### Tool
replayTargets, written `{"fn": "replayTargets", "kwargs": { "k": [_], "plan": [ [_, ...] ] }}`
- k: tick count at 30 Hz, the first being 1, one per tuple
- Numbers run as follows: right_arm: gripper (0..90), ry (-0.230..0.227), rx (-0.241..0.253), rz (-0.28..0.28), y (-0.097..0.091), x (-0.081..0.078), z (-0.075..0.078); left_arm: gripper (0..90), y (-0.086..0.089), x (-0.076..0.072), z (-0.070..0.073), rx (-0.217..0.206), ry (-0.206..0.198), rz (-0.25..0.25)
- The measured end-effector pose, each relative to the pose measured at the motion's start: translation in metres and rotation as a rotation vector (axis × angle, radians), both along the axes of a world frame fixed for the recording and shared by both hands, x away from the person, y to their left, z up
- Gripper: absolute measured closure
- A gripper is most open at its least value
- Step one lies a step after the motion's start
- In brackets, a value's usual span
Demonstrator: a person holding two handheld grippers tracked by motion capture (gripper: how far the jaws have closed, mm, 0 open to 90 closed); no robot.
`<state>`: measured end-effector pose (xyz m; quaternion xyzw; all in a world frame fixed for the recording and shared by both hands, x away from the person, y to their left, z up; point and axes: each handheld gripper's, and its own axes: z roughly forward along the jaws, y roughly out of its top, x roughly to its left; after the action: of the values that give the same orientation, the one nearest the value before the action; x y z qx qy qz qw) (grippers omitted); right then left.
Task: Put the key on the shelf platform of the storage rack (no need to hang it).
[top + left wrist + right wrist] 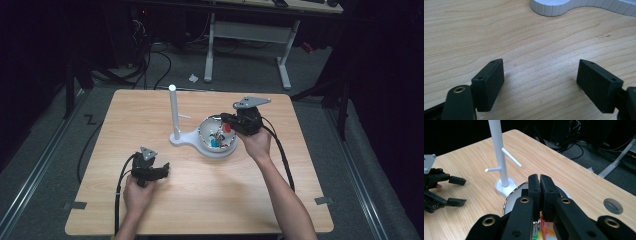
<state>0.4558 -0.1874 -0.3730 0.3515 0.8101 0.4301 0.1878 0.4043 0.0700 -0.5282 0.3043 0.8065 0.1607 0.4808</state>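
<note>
**Right gripper closed over the bowl, nothing hung yet**

The right gripper (226,118) has its jaws pressed together above the bowl (205,131); whether it pinches one of the small coloured items (227,128) I cannot tell. The white stand (173,111), at nine o'clock from the bowl, carries nothing on its pegs. The left gripper (163,168) rests wide open and empty at seven o'clock on the table (200,200). Nothing blocks the way.

Bare table (210,185) lies open between both tools; the white pegged post (173,112) stands beside the bowl (205,131).

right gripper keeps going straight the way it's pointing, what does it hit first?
Probably the contents of the white bowl: the shut right gripper points down over its rim toward the small coloured items inside. Whether something thin is already pinched is unclear.
</note>
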Motion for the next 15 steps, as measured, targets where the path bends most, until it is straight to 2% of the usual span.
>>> {"fn": "replayTargets", "kwargs": {
  "k": [9, 13, 15],
  "plan": [
    [88.0, 0.029, -0.026, 0.008, 0.006, 0.004, -0.015, 22.4, 0.0, 0.0, 0.0, 0.0, 0.0, 0.0],
    [88.0, 0.038, -0.044, 0.005, 0.008, 0.003, -0.025, 22.4, 0.0, 0.0, 0.0, -0.003, 0.002, 0.004],
    [88.0, 0.057, -0.043, 0.005, 0.007, 0.005, -0.032, 22.4, 0.0, 0.0, 0.0, 0.0, 0.0, 0.001]
  ]
}}
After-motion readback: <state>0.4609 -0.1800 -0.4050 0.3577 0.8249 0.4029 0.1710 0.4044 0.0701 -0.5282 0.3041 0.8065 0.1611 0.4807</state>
